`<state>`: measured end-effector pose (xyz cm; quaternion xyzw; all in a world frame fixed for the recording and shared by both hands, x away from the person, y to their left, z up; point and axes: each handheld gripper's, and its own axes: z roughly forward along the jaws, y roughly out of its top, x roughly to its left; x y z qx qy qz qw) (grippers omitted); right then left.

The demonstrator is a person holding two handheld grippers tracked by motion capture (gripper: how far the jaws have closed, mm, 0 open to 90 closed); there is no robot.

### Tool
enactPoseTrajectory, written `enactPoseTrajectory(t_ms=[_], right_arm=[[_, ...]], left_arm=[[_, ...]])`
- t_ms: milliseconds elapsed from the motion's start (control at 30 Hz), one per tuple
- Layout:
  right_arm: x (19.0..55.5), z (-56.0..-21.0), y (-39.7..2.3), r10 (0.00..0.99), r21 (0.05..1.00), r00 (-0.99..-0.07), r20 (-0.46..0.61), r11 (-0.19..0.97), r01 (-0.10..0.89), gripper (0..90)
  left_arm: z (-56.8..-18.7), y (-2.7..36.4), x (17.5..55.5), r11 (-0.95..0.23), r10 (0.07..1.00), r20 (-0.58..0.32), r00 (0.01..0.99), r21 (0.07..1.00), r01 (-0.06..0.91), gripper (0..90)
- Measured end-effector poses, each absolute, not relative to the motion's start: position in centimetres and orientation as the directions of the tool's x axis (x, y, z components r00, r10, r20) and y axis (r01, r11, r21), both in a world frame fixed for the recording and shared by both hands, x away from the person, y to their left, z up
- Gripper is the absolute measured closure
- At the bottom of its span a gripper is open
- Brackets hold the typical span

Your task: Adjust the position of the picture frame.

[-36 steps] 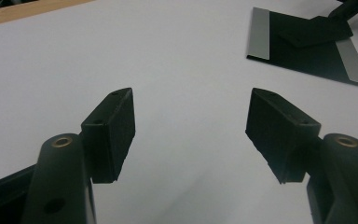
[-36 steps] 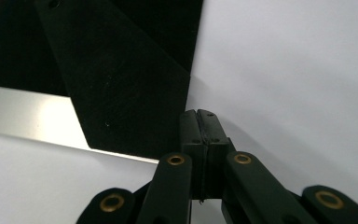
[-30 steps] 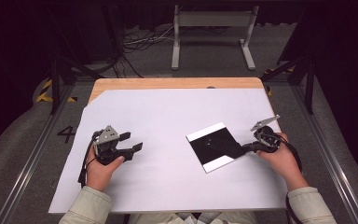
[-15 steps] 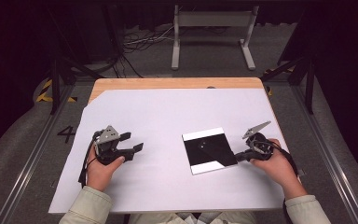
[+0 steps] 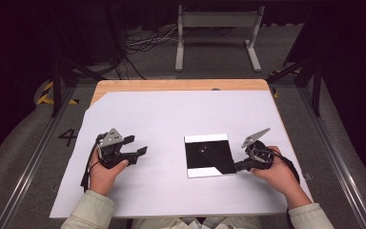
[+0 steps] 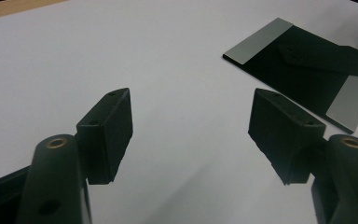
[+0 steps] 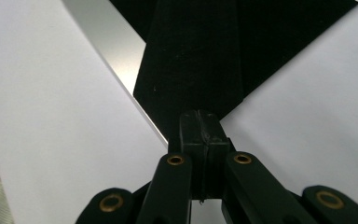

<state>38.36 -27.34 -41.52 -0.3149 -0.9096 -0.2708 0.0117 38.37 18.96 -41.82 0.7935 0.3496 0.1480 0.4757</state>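
Over on the left, the left tool rests low on the white table with its jaws standing apart and nothing between them. It points roughly toward the middle, well apart from the work, and looks to me like it is simply parked there, ready to help once a second grip is wanted.

Moving toward the middle, the black sheet lies flat on the table, a pale band along its far edge and a pale wedge at its near right corner. From the left gripper view that corner seems folded or turned over, though I cannot tell for sure.

On the right, the right tool is pinched tight on the sheet's near right corner; in the right gripper view the jaws meet right at the dark material's edge. Holding it by a corner, low and flat, seems a way to drag or turn the thin sheet without creasing it.
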Motion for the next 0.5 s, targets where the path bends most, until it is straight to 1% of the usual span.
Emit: enactPoseTrajectory(t_ms=[133, 367, 500], right_arm=[[38.01, -41.54, -26.35, 0.546, 0.483, -0.816, 0.19, 0.672, 0.562, 90.0], [37.95, -41.61, -26.38, 0.541, 0.494, -0.819, 0.192, 0.667, 0.557, 90.0], [37.81, -41.36, -26.34, 0.538, 0.506, -0.827, 0.162, 0.674, 0.538, 90.0]], left_arm=[[-41.84, 18.92, 38.38, -0.302, 0.696, -0.1, 0.711, 0.858, 0.416, 31.1], [-41.83, 18.88, 38.44, -0.309, 0.692, -0.092, 0.716, 0.859, 0.409, 31.2], [-41.79, 18.83, 38.47, -0.306, 0.69, -0.095, 0.718, 0.861, 0.408, 31.1]])
